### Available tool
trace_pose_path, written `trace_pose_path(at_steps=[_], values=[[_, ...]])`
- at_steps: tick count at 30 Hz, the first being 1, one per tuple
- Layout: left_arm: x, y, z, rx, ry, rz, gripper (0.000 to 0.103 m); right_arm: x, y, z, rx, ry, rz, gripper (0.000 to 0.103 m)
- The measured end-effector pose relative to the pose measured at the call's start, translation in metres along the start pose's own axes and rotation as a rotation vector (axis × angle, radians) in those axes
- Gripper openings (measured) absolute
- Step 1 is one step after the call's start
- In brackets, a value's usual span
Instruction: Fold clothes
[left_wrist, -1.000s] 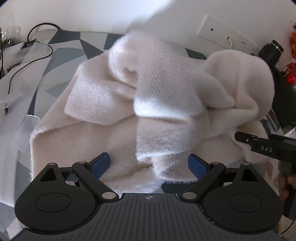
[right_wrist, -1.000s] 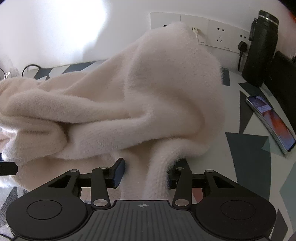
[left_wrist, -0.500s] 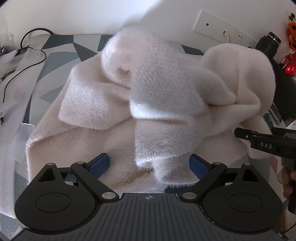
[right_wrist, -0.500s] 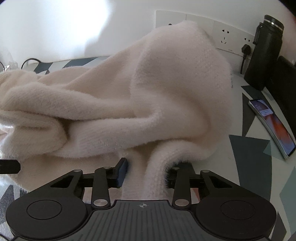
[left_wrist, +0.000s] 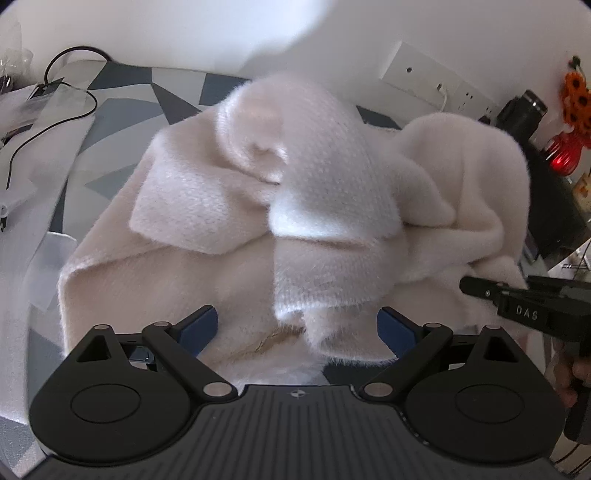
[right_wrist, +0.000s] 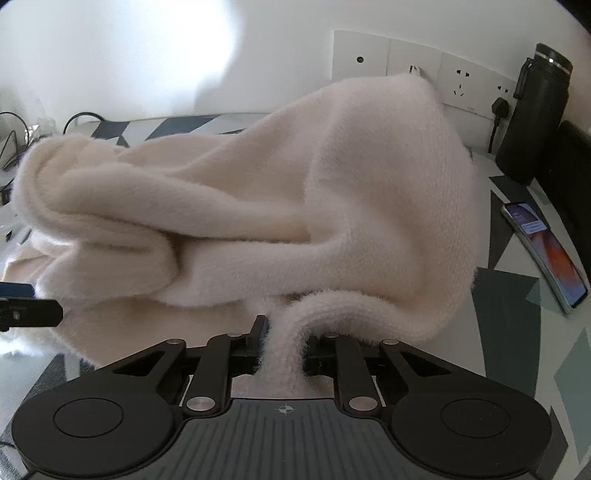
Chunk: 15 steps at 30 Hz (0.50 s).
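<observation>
Sweater (left_wrist: 221, 280): a fluffy cream knit, heaped in the middle of the tabletop (right_wrist: 517, 325), not flat at all. One part lies spread on the surface, the rest is bunched and rolled on top.

Right hand-held gripper (right_wrist: 284, 341): pinching a thick strip of the sweater's near edge, fingers pressed in on both sides of it. My read: it holds this edge so the bulk can be lifted and laid out, since the mound rises right behind the pinch.

Left hand-held gripper (left_wrist: 297, 328): spread wide, blue pads well apart, gripping nothing. It hangs over the sweater's near hem, with a hanging flap between the pads but not squeezed. Looks lined up to take a second hold.

Fold state: barely begun, I'd say. A broad flap lies across the sweater's centre, a rounded hump sits on its right side, and no clean edges are matched.

Phone (right_wrist: 543, 251): lying flat, right of the sweater, apart from it.

Bottle (right_wrist: 535, 122): dark, upright, beyond the sweater's right side by the wall sockets (right_wrist: 458, 81). Both are close enough that a wide swing of cloth could brush them.

Cable (left_wrist: 55, 107): looped on the tabletop, left of the sweater, clear of it.

Next need: a second grip on the hem, then spread the heap flat.
</observation>
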<state>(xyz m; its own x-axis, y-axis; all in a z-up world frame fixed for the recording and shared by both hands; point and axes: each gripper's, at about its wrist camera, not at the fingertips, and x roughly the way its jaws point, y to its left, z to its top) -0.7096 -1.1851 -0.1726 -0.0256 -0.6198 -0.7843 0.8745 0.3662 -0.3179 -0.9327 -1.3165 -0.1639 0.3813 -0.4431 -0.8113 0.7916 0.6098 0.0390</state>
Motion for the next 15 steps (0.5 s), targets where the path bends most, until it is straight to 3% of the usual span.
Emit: trace_pose_path(at_steps=[2, 7, 8, 10, 11, 12, 14, 15], values=[[0.001, 0.002, -0.001, 0.004, 0.003, -0.005, 0.095, 0.005, 0.003, 0.0, 0.0, 0.015, -0.012, 0.034], [0.012, 0.001, 0.002, 0.035, -0.004, 0.01, 0.095, 0.024, 0.014, 0.0, 0.009, 0.027, -0.069, 0.037], [0.014, -0.001, 0.003, 0.05, -0.008, 0.019, 0.095, 0.025, 0.015, 0.001, 0.012, 0.022, -0.071, 0.035], [0.018, -0.004, 0.004, 0.076, -0.012, 0.029, 0.092, 0.023, 0.016, 0.003, 0.008, 0.016, -0.074, 0.017], [0.019, -0.004, 0.004, 0.086, -0.012, 0.032, 0.086, 0.021, 0.017, 0.004, 0.004, 0.017, -0.07, 0.015], [0.018, -0.004, 0.004, 0.095, -0.012, 0.037, 0.069, 0.017, 0.016, 0.004, 0.007, 0.02, -0.058, 0.014], [0.013, -0.005, 0.004, 0.113, -0.006, 0.049, 0.049, 0.006, 0.014, 0.0, 0.022, 0.027, -0.034, 0.014], [0.009, -0.004, 0.002, 0.112, 0.002, 0.033, 0.033, -0.001, 0.012, -0.002, 0.028, 0.031, -0.028, 0.014]])
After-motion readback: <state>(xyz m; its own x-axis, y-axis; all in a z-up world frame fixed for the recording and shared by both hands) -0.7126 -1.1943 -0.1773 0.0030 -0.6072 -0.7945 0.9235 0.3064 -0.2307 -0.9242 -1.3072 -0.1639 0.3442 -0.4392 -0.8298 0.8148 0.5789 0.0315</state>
